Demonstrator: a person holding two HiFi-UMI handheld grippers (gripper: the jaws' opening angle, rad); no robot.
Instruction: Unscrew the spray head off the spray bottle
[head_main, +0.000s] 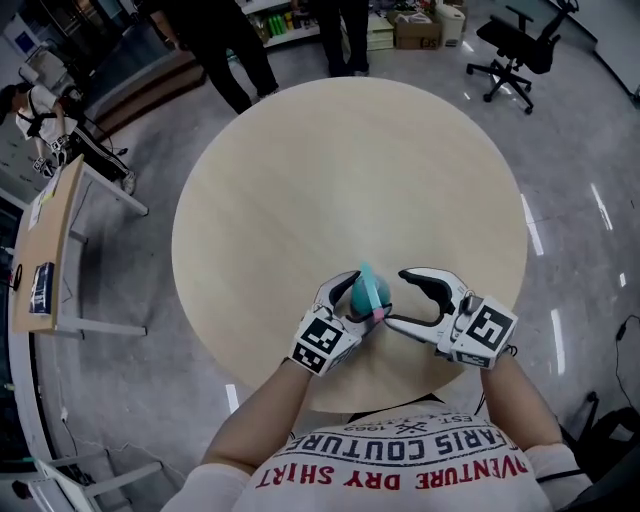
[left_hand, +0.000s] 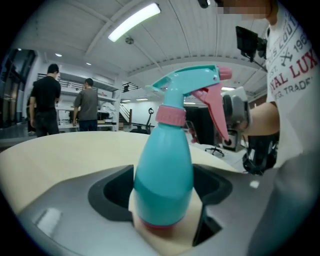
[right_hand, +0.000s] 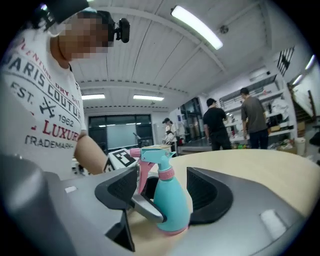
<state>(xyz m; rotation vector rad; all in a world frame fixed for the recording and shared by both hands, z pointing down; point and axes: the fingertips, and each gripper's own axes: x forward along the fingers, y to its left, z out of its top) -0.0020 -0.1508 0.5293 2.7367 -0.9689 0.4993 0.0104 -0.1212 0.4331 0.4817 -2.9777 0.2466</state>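
Standing spray bottle (left_hand: 163, 170), contents hidden

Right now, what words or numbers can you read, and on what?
"PARIS COUTURE": person's white T-shirt
"EST." and "1962": same shirt
"LUXUR", cut off: same shirt
"TRADEMAR", cut off: same shirt
"VENTURE DRY SHIRT": same shirt
Teal plastic spray bottle: no print.
Marker cubes: black patterns, no words.
Blue item on side desk: too small.

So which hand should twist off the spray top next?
Right. The right gripper is open and free, facing the spray head; the left gripper is clamped on the bottle, steadying it.
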